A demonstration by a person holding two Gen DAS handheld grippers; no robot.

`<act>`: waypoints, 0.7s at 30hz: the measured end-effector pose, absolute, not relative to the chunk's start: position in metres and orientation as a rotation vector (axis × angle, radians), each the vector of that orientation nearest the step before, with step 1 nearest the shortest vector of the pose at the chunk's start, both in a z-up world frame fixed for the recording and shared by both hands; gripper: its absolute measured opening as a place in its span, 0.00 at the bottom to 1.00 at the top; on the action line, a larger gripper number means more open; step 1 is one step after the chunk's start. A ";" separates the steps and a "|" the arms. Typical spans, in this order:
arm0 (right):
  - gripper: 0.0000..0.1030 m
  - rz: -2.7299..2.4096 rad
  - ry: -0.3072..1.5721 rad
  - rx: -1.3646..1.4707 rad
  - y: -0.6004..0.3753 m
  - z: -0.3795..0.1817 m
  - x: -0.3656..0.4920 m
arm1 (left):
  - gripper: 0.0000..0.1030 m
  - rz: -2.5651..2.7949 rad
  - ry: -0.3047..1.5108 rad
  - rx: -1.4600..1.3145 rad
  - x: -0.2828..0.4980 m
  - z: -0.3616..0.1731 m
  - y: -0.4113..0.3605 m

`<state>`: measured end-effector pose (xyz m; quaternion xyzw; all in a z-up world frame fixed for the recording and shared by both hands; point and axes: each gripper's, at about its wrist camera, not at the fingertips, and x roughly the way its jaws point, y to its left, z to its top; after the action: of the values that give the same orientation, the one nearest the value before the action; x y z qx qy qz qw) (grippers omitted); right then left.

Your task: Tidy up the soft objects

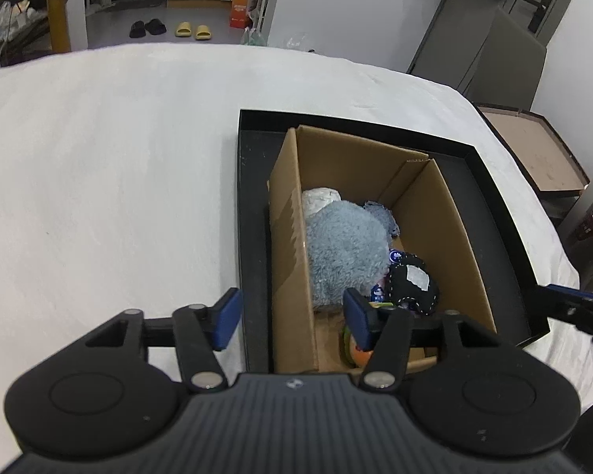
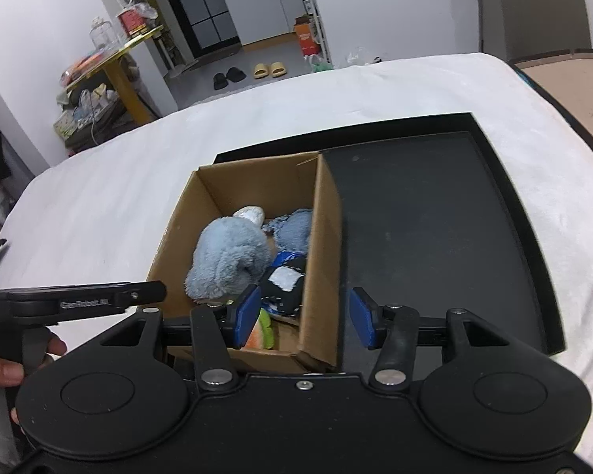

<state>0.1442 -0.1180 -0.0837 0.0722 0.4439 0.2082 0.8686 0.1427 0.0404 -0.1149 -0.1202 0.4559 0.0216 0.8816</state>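
A cardboard box (image 1: pixel 288 213) stands inside a black tray (image 1: pixel 253 205) on a white bed. In the box lie a fluffy blue-grey plush (image 1: pixel 344 249), a white soft item (image 1: pixel 320 199), a black stitched pouch with a grey patch (image 1: pixel 413 282), a blue cloth (image 1: pixel 383 217) and an orange-green soft toy (image 1: pixel 355 349). My left gripper (image 1: pixel 292 318) is open and empty, straddling the box's left wall. My right gripper (image 2: pixel 304 316) is open and empty, straddling the box's right wall (image 2: pixel 326 260). The plush (image 2: pixel 229 256) and pouch (image 2: pixel 284 282) also show in the right wrist view.
The white bed (image 1: pixel 99 177) spreads left of the tray. The tray floor (image 2: pixel 435 237) right of the box is bare. The left gripper's body (image 2: pixel 79 300) and a hand show at the left of the right wrist view. A brown board (image 2: pixel 573 91) lies beyond the bed's right edge.
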 end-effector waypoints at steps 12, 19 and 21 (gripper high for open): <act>0.69 0.378 0.870 0.204 -0.170 -0.059 0.134 | 0.77 0.052 0.929 -0.180 0.131 -0.069 0.020; 0.86 0.369 0.855 0.239 -0.192 -0.047 0.131 | 0.87 0.055 0.905 -0.128 0.121 -0.045 0.006; 0.88 0.375 0.853 0.251 -0.197 -0.045 0.129 | 0.88 0.044 0.905 -0.120 0.118 -0.039 0.003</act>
<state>0.1292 -0.1968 -0.0446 0.1205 0.4101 0.1803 0.8859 0.1181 0.0031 -0.0388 -0.0577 0.4371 0.0214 0.8973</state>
